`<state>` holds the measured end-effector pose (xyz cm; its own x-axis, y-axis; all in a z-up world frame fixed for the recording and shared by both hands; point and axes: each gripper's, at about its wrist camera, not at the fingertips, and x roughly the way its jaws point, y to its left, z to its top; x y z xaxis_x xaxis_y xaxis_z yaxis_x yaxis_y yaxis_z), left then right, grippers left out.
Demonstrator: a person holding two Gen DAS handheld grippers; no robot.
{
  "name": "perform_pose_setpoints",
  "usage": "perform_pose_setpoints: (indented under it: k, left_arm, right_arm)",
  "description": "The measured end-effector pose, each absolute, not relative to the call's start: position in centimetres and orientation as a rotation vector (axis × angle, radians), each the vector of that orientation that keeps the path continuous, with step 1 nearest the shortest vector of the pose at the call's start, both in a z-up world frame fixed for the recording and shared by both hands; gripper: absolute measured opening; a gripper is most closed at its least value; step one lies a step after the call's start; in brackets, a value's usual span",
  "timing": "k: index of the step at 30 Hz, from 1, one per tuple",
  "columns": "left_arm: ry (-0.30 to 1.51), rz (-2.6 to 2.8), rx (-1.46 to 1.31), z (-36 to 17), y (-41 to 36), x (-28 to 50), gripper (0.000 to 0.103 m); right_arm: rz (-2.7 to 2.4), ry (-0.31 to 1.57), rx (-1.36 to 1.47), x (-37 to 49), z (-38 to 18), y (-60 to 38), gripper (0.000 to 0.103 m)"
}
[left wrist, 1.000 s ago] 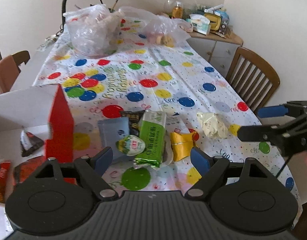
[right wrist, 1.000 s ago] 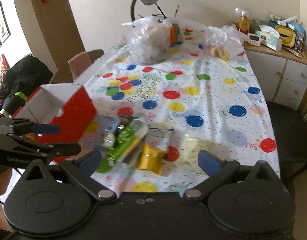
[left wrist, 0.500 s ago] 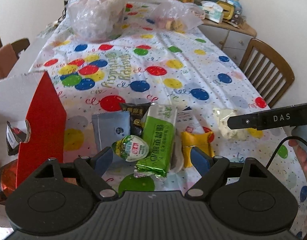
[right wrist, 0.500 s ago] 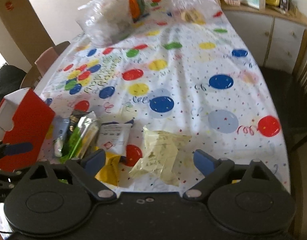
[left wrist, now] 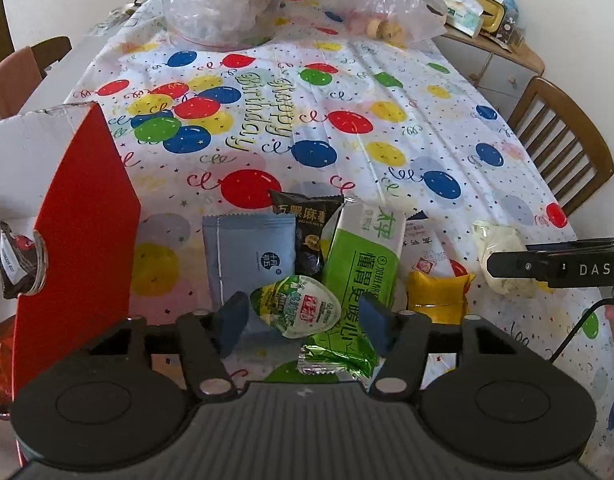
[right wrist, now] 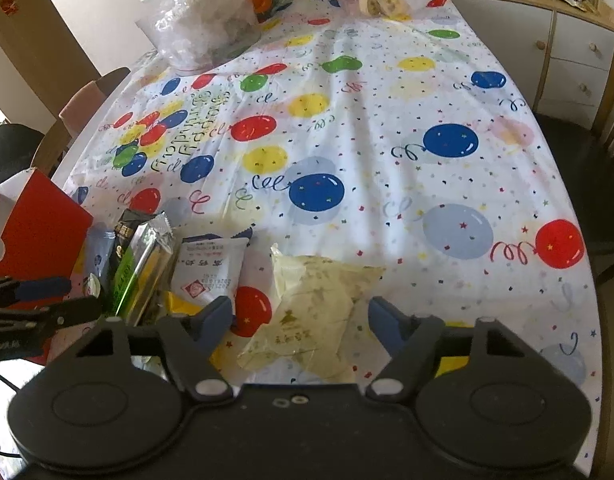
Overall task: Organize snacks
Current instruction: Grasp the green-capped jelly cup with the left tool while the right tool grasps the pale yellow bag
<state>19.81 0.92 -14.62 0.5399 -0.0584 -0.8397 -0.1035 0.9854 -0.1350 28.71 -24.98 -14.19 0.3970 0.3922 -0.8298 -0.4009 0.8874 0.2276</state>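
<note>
Over the tablecloth (left wrist: pixel 347 80), our half-open left gripper (left wrist: pixel 303 316) closes around the jelly cup (left wrist: pixel 297 306), our right gripper (right wrist: pixel 299 316) around the pale yellow packet (right wrist: pixel 315 308), seemingly neither gripped; we should centre each first.

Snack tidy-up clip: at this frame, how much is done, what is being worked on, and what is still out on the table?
Done: a few wrappers already sit in the red box. In hand: left gripper is closing around the jelly cup, right gripper around the pale yellow packet; neither is gripped yet. Left: the blue-grey, black, green, white and yellow packets.

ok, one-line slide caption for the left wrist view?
Left claw closing around an oval green-and-white jelly cup atop snack packets beside a red cardboard box.
</note>
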Motion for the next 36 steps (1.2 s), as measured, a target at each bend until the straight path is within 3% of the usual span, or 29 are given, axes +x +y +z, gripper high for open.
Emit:
perform_pose_setpoints:
  k: [7, 14, 26, 27, 31, 36]
  left_arm:
    - [1.009, 0.013, -0.164, -15.0, 1.0, 20.2, 0.052]
    - [1.015, -0.018, -0.186, -15.0, 1.1, 20.3, 0.015]
    - [1.042, 0.000, -0.200, -14.5, 2.2, 17.5, 0.017]
    - [1.053, 0.006, -0.204, -14.7, 2.2, 17.3, 0.019]
    - [1.074, 0.017, -0.206, -15.4, 2.0, 16.6, 0.050]
    - [1.084, 0.030, -0.172, -16.2, 1.2, 16.4, 0.053]
  right_arm:
    - [0.513, 1.066, 0.008, 28.9, -14.7, -24.9, 0.055]
    - [0.517, 1.073, 0.012, 28.8, -14.9, -24.9, 0.036]
    - [0.520, 1.063, 0.014, 27.6, -14.4, -25.1, 0.034]
    - [0.525, 1.062, 0.019, 27.5, -14.3, -25.2, 0.034]
    - [0.548, 1.060, 0.024, 26.6, -13.9, -25.3, 0.034]
    - [0.566, 1.060, 0.035, 25.7, -13.4, -25.4, 0.034]
